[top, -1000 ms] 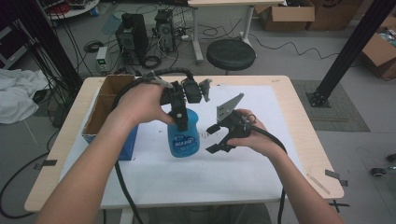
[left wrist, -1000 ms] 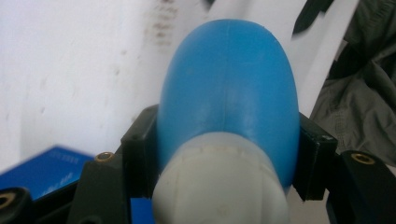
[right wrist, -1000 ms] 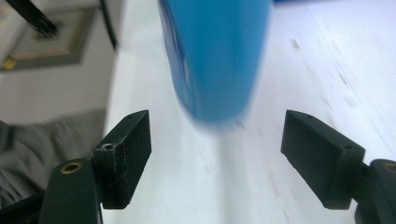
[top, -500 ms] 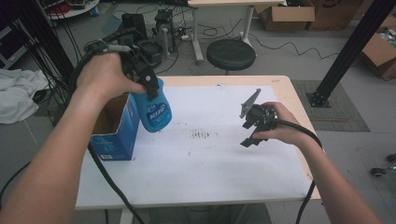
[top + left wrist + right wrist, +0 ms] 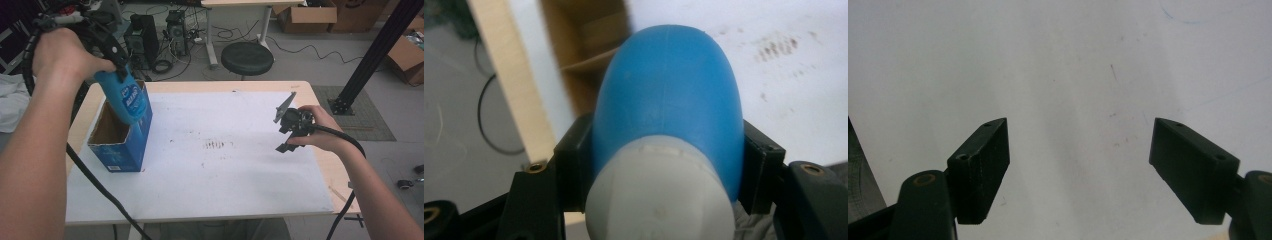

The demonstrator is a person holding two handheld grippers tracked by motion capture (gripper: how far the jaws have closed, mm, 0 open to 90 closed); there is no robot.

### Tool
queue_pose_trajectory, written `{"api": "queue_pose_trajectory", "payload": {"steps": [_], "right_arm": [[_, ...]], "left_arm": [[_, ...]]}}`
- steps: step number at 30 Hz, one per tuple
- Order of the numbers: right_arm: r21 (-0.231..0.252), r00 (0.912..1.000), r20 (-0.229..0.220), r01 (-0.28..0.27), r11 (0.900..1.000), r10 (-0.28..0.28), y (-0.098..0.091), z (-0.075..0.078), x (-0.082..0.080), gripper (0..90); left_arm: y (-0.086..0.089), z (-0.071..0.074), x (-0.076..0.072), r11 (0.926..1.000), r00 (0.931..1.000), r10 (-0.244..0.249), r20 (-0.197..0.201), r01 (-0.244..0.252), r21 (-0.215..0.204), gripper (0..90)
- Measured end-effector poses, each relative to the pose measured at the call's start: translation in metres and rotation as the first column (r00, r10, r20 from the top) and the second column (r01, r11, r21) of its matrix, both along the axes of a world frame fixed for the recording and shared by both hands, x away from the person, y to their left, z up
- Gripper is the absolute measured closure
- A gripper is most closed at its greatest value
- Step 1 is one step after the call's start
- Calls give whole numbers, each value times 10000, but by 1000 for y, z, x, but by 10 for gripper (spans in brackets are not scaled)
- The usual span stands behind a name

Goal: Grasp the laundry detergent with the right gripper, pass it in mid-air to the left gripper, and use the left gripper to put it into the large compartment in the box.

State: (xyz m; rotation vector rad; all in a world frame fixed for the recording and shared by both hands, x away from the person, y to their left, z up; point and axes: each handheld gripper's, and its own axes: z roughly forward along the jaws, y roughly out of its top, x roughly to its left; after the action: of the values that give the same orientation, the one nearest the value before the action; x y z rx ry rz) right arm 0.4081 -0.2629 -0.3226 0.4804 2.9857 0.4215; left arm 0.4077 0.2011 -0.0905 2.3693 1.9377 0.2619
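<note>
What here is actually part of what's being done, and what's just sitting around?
In use:
- blue bottle, clamped in the left gripper, hanging tilted over the box
- open blue cardboard box
- right gripper, open and empty over the white sheet

Lying about:
- black stool
- computer towers on the floor
- cardboard boxes

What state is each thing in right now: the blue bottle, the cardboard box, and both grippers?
Blue bottle: held in the air, tilted, bottom end over the box opening, not yet inside.
Blue cardboard box: upright at the table's left edge, top open, nothing visible inside.
Left gripper: shut on the bottle's pale cap end.
Right gripper: open, nothing between the jaws, above the white table cover.
</note>
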Motion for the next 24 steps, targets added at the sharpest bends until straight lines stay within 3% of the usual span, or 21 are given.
{"api": "queue_pose_trajectory", "payload": {"steps": [7,15,24], "right_arm": [[-174,9997,79,250,9995,-248,-11,2,4,243],[-142,9997,95,239,9996,-238,-13,3,3,246],[-184,9997,95,226,9996,-224,-11,2,2,246]], "left_arm": [[27,-3,0,9905,9909,1331,-184,-1324,381,389],[37,-14,1,9848,9852,1704,-201,-1695,387,389],[39,-44,8,9854,9849,1671,-446,-1652,419,389]]}}
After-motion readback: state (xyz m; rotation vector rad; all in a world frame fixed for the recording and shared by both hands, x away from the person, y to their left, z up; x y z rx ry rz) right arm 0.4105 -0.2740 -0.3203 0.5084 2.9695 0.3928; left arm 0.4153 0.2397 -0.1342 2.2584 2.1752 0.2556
